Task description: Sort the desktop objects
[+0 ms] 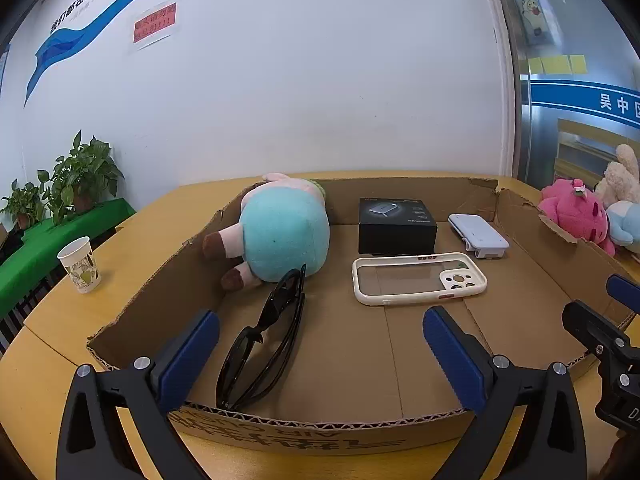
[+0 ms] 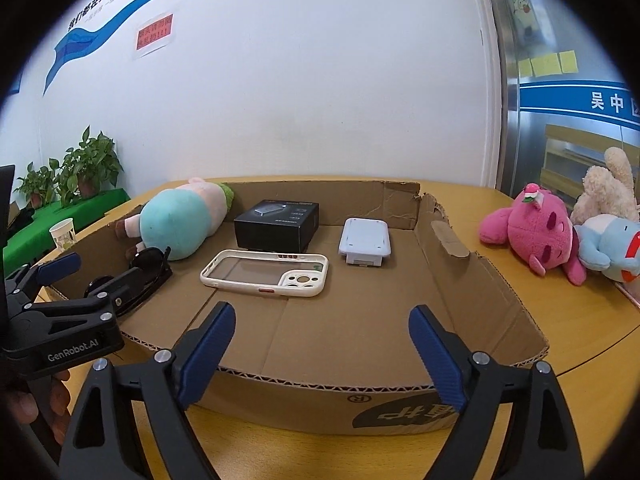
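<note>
Both grippers hang over the near wall of a shallow cardboard tray (image 1: 132, 312) on a yellow table (image 2: 580, 344). The left gripper (image 1: 320, 350) has its blue-padded fingers spread wide with nothing pinched; black sunglasses (image 1: 260, 344) lie folded on the tray floor between them, one end against the near wall, touching neither pad. The right gripper (image 2: 322, 346) is likewise spread and empty, over bare cardboard. In the right wrist view the left gripper's black body covers part of the sunglasses, and the hand holding it is cut off at the frame's lower left corner.

Farther in lies a white phone case (image 1: 420, 278), flat, camera cut-out to the right. Behind it stands a black box (image 1: 396, 224), and beside that a pale blue device (image 1: 478, 234); its kind is hard to make out. A plush in a teal outfit (image 1: 280, 232) lies on its side against the tray's left wall, its head hidden.

Outside the tray, a paper cup (image 1: 80, 264) stands left, and a pink plush (image 2: 536, 236), a blue plush (image 2: 612, 248) and a cream plush (image 2: 608, 192) pile up right. Potted plants (image 1: 76, 178) stand by the wall.
</note>
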`<move>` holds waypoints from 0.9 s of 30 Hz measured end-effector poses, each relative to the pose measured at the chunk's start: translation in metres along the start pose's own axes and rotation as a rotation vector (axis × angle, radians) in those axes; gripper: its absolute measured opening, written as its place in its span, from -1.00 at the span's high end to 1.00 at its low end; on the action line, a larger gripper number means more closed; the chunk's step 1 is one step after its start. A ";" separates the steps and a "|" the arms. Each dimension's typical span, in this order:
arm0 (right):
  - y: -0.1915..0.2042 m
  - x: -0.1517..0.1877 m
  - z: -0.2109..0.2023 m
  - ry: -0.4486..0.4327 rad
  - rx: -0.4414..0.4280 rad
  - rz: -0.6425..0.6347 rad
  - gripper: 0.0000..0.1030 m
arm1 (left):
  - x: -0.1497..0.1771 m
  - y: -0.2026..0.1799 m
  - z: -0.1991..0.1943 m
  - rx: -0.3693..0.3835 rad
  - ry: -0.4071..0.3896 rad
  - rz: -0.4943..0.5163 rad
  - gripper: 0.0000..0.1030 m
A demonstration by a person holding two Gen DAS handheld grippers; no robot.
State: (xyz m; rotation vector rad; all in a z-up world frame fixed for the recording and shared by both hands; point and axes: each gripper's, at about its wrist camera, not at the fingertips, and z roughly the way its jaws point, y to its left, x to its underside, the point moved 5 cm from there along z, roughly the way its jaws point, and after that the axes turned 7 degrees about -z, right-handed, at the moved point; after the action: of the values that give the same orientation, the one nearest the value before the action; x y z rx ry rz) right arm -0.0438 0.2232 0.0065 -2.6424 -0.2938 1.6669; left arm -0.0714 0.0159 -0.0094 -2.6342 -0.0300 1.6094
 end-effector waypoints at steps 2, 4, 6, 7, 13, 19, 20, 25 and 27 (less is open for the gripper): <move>0.000 0.000 0.000 0.000 0.002 0.001 -0.73 | 0.000 0.000 0.000 0.001 0.000 0.000 -1.00; 0.000 0.000 0.000 0.000 0.001 0.000 -0.73 | 0.000 0.000 0.000 0.000 0.000 0.001 -1.00; 0.001 0.000 0.000 0.000 0.001 -0.001 -0.73 | 0.000 0.000 0.000 0.000 0.000 0.001 -1.00; 0.000 0.000 0.000 0.000 0.002 -0.001 -0.73 | 0.000 0.000 0.000 0.000 0.000 0.001 -1.00; 0.000 0.001 0.000 0.000 0.002 0.000 -0.74 | 0.000 0.000 0.000 0.001 0.000 0.001 -1.00; 0.001 0.000 0.000 0.000 0.002 0.000 -0.75 | 0.000 0.000 0.000 0.000 0.000 0.001 -1.00; 0.000 0.001 0.000 0.000 0.001 0.000 -0.75 | 0.000 0.000 0.000 0.000 0.000 0.001 -1.00; 0.000 0.000 0.000 0.000 0.001 0.000 -0.75 | 0.000 0.000 0.000 0.000 0.000 0.001 -1.00; 0.001 0.000 0.000 0.000 -0.003 -0.001 -0.77 | 0.000 0.000 0.000 0.000 0.000 0.001 -1.00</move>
State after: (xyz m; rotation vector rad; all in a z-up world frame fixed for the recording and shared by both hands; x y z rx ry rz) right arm -0.0435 0.2222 0.0065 -2.6436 -0.2981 1.6670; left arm -0.0712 0.0157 -0.0092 -2.6345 -0.0284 1.6097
